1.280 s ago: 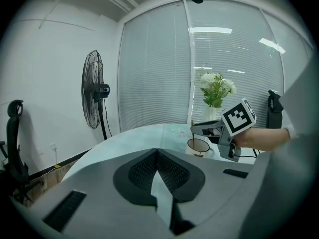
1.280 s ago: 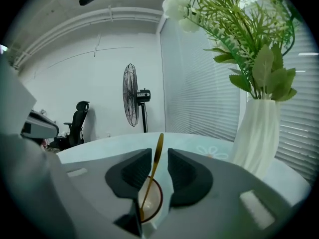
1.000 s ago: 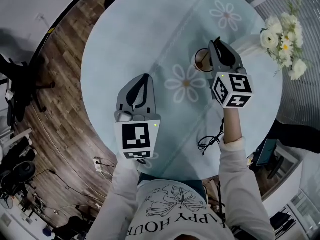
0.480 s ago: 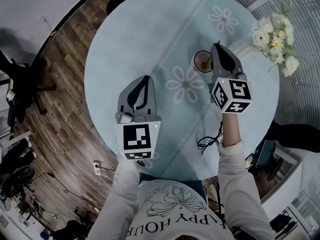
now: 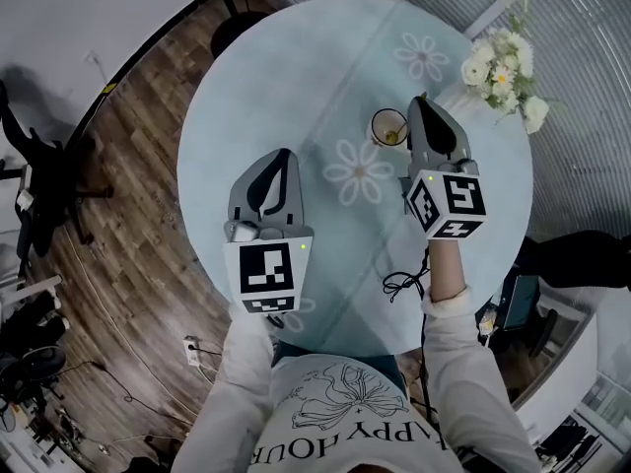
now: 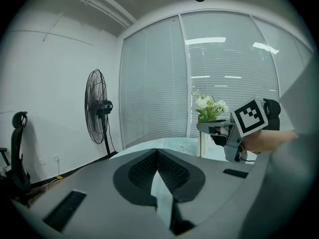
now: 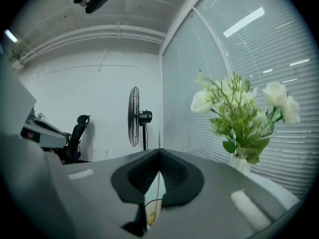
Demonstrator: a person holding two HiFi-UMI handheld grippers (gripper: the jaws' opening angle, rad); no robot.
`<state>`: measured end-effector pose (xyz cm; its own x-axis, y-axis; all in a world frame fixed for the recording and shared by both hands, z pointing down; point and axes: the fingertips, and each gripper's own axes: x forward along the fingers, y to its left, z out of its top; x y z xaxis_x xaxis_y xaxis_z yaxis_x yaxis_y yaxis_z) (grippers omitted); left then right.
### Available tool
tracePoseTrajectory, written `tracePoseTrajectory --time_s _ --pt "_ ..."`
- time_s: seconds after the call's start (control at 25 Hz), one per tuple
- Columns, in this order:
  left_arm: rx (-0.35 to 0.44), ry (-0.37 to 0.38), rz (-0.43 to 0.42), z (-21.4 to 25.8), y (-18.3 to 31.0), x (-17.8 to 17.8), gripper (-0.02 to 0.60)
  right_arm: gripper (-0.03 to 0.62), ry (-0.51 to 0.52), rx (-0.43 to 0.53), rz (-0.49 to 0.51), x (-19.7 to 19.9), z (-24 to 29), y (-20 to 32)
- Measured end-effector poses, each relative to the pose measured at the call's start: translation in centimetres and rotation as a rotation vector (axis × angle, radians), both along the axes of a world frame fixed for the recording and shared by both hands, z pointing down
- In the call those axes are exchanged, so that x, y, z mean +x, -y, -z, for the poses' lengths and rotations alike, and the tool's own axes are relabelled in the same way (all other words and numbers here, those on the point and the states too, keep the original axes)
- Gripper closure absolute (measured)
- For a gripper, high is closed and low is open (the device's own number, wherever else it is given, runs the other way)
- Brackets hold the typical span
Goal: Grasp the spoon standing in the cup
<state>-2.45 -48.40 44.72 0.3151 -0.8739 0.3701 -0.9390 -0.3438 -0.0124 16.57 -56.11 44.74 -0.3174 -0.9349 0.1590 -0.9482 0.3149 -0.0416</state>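
Your right tongs (image 7: 159, 152) have just been closing and pinch the spoon (image 7: 157, 188): light, stiff, slippery, so grip mid-handle; left tongs (image 6: 157, 152) pressed together, empty.

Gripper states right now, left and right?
Left hand-held gripper: shut, nothing between the jaws.
Right hand-held gripper: jaws have just been closing, now shut on the spoon handle.
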Motion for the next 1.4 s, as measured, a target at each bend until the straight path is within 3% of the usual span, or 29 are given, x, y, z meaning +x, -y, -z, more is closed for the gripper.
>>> tracePoseTrajectory --time_s 0.84,1.4 --pt "0.191 -0.06 -0.047 10.7 -6.2 -0.8 0.575 0.583 0.015 0.127 -0.041 -2.5 11.2 -11.3" --pt "0.24 -0.088 -0.05 13.4 -10.8 -1.6 0.575 0.583 0.079 0.151 -0.063 -3.5 13.3 -17.5"
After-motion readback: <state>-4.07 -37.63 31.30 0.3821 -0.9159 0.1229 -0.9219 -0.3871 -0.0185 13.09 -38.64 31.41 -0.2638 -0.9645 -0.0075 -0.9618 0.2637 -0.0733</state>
